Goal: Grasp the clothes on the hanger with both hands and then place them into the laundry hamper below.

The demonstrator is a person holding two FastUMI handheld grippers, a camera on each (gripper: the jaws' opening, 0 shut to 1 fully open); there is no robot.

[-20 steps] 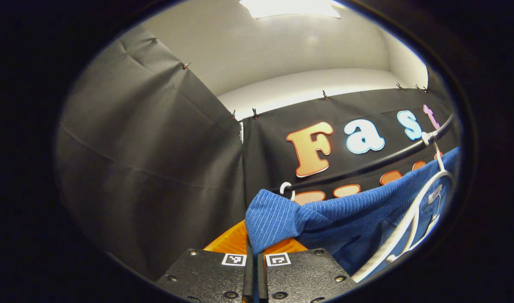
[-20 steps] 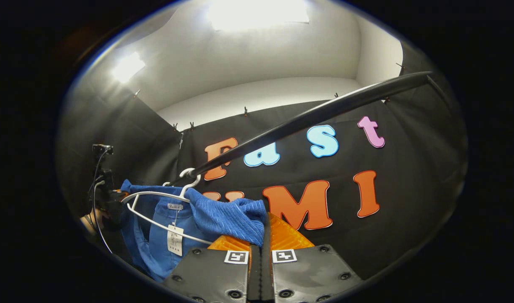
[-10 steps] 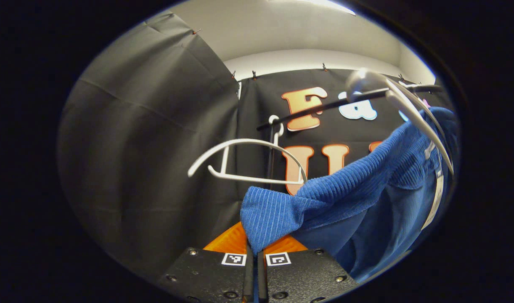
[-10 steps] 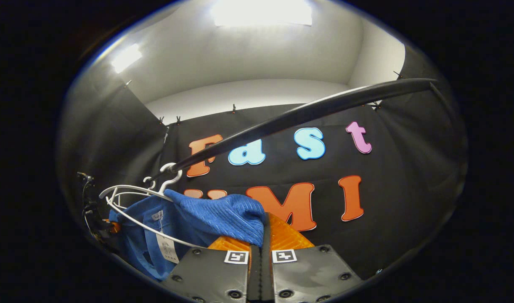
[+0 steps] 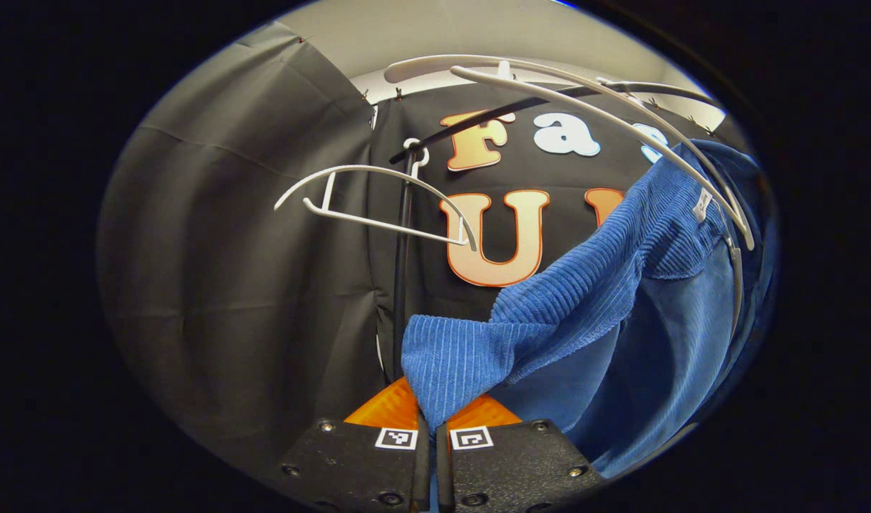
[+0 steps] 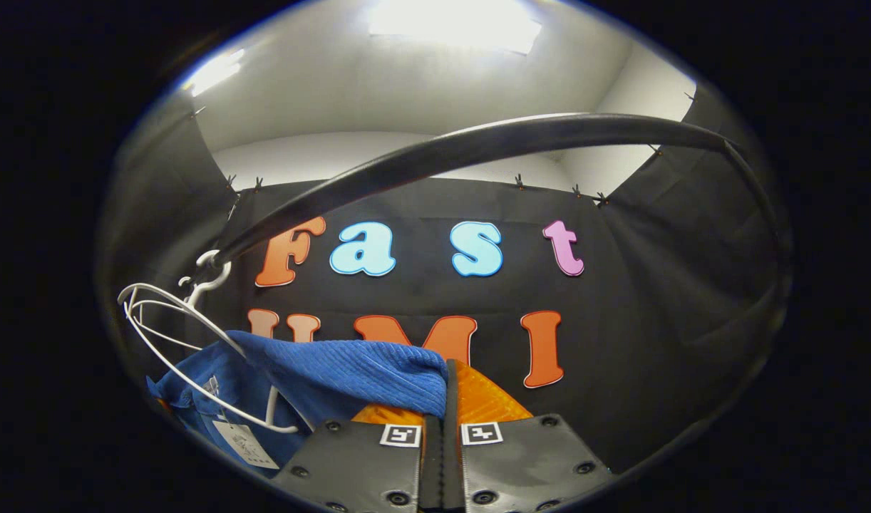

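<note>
Item: blue garment (image 5: 621, 299), ribbed knit along its upper edge, smoother cloth below; a pale tag at the collar. In the right gripper view the same garment (image 6: 350, 370) shows, with a paper tag hanging low on it.

Position: hung in the air below the black rail (image 6: 478, 146), stretched between the two grippers. Its long axis runs along the ribbed edge, from the left gripper (image 5: 427, 427) up and away to the white hanger (image 5: 621, 121), whose arm is still inside the collar. From the right gripper (image 6: 442, 427) the cloth trails off to the left, toward that hanger (image 6: 186, 342).

Hold: each gripper has a corner of the ribbed edge between its fingers, which stand pressed together on the cloth. Both are equally engaged; neither is nearer.

Judgement: the collar has yet to clear the hanger; drawing down and off its arm looks the point at issue.

Nearby: a second, bare white hanger (image 5: 371, 199) on the rail.
</note>
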